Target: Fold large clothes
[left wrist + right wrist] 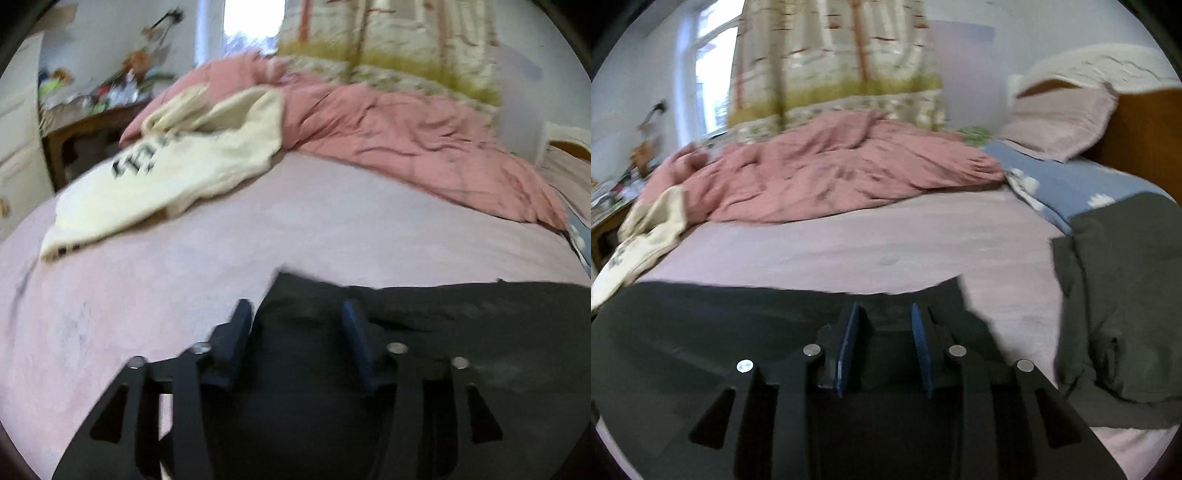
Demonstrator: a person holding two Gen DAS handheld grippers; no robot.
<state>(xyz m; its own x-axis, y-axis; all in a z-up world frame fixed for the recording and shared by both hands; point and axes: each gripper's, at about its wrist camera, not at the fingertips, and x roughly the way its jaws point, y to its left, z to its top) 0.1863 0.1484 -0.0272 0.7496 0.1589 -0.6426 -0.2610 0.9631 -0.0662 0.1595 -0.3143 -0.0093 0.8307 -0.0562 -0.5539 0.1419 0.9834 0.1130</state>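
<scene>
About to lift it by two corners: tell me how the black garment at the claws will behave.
The black garment lies flat with soft creases, so it will probably sag between the left claw and right claw. Likely light, and apt to drag on the pink sheet.

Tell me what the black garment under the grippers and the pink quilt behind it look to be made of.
Black garment: matte, smooth fabric, probably a knit or cotton blend; it lies flat with soft folds and no sheen. Pink quilt: a soft woven cover, likely cotton, puffed and finely creased, dull-surfaced. Blur leaves the weave of both unclear.
</scene>
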